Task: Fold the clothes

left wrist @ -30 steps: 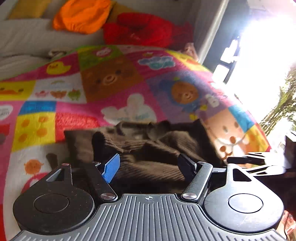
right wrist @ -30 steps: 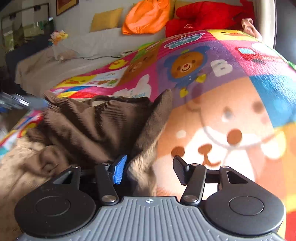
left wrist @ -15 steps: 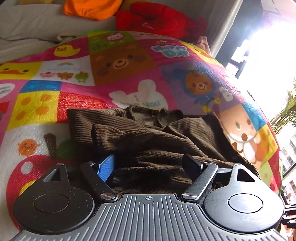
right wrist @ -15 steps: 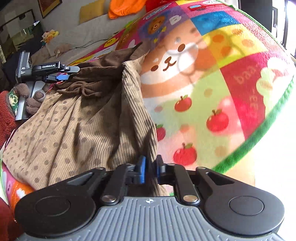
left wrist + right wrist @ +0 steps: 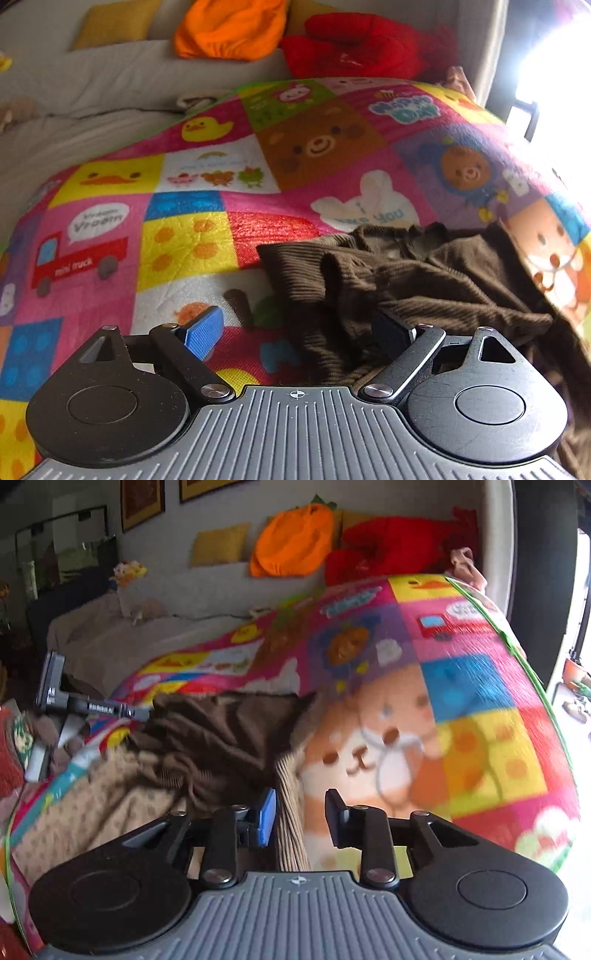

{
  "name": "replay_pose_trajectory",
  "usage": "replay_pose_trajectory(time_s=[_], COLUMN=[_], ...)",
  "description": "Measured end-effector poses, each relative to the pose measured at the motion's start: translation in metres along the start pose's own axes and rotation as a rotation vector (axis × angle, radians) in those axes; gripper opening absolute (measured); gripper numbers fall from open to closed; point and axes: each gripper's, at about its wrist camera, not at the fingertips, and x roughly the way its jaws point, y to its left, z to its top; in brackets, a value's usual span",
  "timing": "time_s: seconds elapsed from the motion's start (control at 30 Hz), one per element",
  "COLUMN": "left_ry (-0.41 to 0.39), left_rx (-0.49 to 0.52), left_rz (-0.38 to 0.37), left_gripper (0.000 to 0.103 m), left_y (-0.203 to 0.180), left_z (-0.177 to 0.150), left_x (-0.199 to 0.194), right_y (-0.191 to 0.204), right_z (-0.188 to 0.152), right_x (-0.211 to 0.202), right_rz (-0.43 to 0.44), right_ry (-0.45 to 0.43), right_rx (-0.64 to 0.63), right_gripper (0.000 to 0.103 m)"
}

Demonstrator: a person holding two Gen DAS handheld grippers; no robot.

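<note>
A dark brown ribbed garment (image 5: 413,280) lies crumpled on the colourful play mat (image 5: 192,236). My left gripper (image 5: 297,328) hovers at the garment's left edge. Its jaws are opening wide, the right finger (image 5: 391,332) over the cloth and the blue pad (image 5: 205,332) over bare mat, gripping nothing. In the right wrist view the same brown garment (image 5: 221,734) rests on a tan dotted cloth (image 5: 92,812). My right gripper (image 5: 301,819) is opening. A tan corduroy edge (image 5: 290,812) stands between its pads, beside the blue one and clear of the black one.
An orange cushion (image 5: 229,29), a red plush heap (image 5: 362,44) and a yellow pillow (image 5: 110,22) lie on the pale sofa (image 5: 74,92) behind the mat. The mat's green border (image 5: 524,657) runs down the right, with bright floor beyond.
The left gripper drew back to the left off the brown garment and spread wider. The right gripper, shut on the corduroy edge half a second ago, rose and parted its jaws.
</note>
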Motion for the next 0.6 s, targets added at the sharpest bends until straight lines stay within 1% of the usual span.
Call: replay_pose_trajectory(time_s=[0.07, 0.1, 0.17, 0.2, 0.27, 0.33, 0.37, 0.43, 0.47, 0.5, 0.53, 0.57, 0.6], left_ry=[0.022, 0.041, 0.065, 0.074, 0.087, 0.103, 0.111, 0.104, 0.096, 0.095, 0.094, 0.094, 0.093], left_rx=[-0.091, -0.121, -0.149, -0.153, -0.162, -0.175, -0.182, -0.17, -0.152, -0.132, -0.111, -0.091, -0.07], left_rz=[-0.044, -0.05, -0.043, -0.038, -0.034, -0.041, -0.05, -0.057, -0.061, -0.06, -0.058, -0.056, -0.054], left_gripper=[0.093, 0.093, 0.093, 0.093, 0.093, 0.091, 0.091, 0.091, 0.084, 0.07, 0.068, 0.061, 0.037], left_y=[0.007, 0.007, 0.008, 0.009, 0.013, 0.017, 0.018, 0.017, 0.014, 0.01, 0.006, 0.003, -0.001], left_z=[0.009, 0.014, 0.021, 0.023, 0.029, 0.033, 0.035, 0.038, 0.039, 0.038, 0.036, 0.035, 0.033], left_x=[0.006, 0.013, 0.025, 0.032, 0.045, 0.059, 0.066, 0.075, 0.077, 0.078, 0.078, 0.078, 0.078], right_y=[0.003, 0.006, 0.007, 0.004, -0.007, -0.018, -0.023, -0.031, -0.034, -0.035, -0.036, -0.036, -0.035], right_z=[0.031, 0.045, 0.063, 0.069, 0.076, 0.077, 0.078, 0.075, 0.074, 0.073, 0.072, 0.071, 0.069], right_x=[0.032, 0.055, 0.099, 0.123, 0.161, 0.191, 0.204, 0.22, 0.227, 0.231, 0.235, 0.235, 0.232], right_rz=[0.04, 0.042, 0.003, -0.03, -0.072, -0.102, -0.107, -0.08, -0.067, -0.053, -0.04, -0.024, -0.01], right_ry=[-0.018, -0.016, 0.007, 0.027, 0.061, 0.077, 0.083, 0.081, 0.08, 0.083, 0.085, 0.085, 0.082], right_rx=[0.004, 0.005, 0.015, 0.04, 0.097, 0.147, 0.171, 0.208, 0.221, 0.225, 0.228, 0.228, 0.222], right_gripper=[0.03, 0.03, 0.031, 0.035, 0.038, 0.039, 0.039, 0.039, 0.039, 0.038, 0.034, 0.02, 0.009])
